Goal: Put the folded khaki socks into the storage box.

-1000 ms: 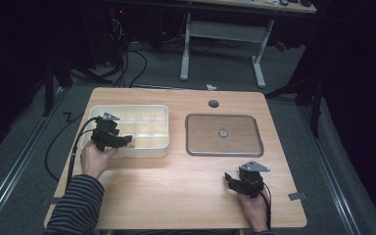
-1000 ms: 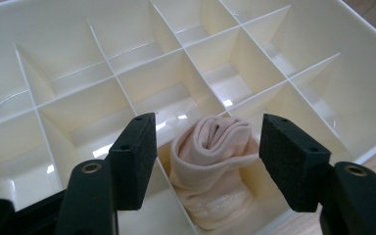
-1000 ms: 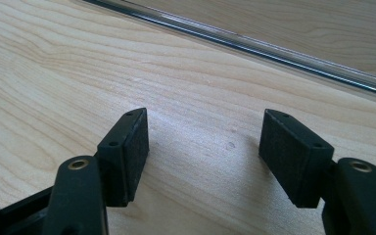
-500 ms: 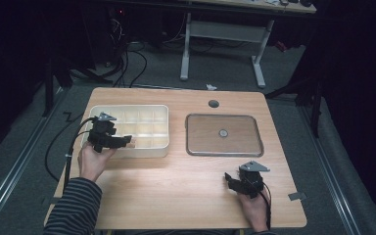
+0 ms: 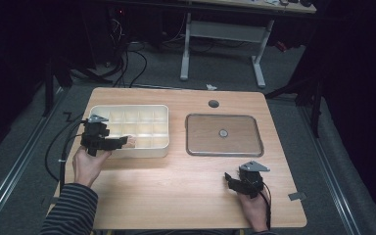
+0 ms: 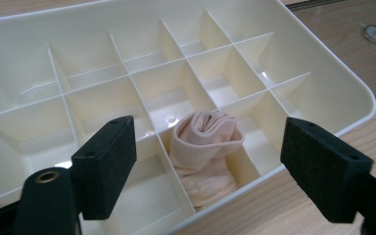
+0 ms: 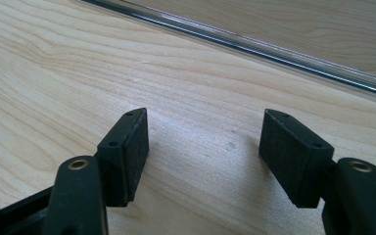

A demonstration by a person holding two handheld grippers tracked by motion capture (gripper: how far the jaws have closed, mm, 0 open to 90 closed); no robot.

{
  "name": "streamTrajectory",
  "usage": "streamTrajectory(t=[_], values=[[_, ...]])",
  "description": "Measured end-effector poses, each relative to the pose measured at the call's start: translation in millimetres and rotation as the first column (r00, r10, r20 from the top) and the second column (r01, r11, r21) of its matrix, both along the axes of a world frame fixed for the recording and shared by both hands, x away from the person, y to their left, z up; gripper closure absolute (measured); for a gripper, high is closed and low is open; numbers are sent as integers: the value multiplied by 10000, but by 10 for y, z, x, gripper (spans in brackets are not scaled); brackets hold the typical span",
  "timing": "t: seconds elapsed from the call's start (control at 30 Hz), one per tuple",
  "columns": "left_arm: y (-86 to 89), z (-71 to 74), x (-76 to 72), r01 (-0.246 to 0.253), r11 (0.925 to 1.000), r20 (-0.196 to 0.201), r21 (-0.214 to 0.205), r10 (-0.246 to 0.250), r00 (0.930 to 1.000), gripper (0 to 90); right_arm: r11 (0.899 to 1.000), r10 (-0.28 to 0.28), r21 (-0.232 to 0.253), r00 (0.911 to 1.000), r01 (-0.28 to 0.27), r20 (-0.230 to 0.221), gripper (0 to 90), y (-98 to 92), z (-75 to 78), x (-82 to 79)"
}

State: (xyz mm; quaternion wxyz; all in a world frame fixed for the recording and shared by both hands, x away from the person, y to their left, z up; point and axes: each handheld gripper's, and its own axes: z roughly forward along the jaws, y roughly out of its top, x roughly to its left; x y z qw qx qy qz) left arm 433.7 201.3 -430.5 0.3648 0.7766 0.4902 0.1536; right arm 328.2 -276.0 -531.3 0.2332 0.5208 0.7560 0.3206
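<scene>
Left gripper: jaws have just been opening and now stand wide apart, pads clear of everything. Between them, farther off, sits a rolled pink sock, lying in one compartment of the cream divided box, in the row nearest the gripper, lower centre of the left gripper view. In the high view the sock shows at the near edge of the box, left of centre of the frame, with the left gripper drawn slightly back toward the lower left compared with a second ago.

Reading: the sock looks released into its cell; the placing step appears done, and the gripper is backing off.

Right gripper: jaws open, nothing between them, resting low over bare counter; in the high view it sits at lower right, unmoved.

Count:
- socks: one, in the box
- divided boxes: one; other visible cells look empty
- trays: one flat tray, centre right, carrying one small round object, too small to identify
- grippers: two
</scene>
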Motion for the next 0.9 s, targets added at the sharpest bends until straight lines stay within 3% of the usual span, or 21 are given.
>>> streamTrajectory(t=[0.17,0.33,0.6,0.73,0.83,0.9], values=[[-1,6,-39,53,9996,119,-295,-49,9999,202,10000,-2,2,10000,2,-2,353,0,0,0],[28,-10,-62,-18,9976,-14,-690,18,10000,195,10000,-2,3,10000,2,1,354,0,0,0],[-12,-15,-143,-207,9996,258,-193,212,9994,170,10000,-2,-1,10000,2,2,353,0,0,0],[-33,-13,-155,-235,9996,245,-181,239,9994,164,10000,-3,4,10000,3,0,353,0,0,0],[-72,-20,-174,-266,9996,247,49,264,9993,159,10000,0,-2,10000,0,3,353,0,0,0],[-76,-36,-183,-347,9994,194,-98,348,9992,159,10000,-3,4,10000,3,0,353,0,0,0]])
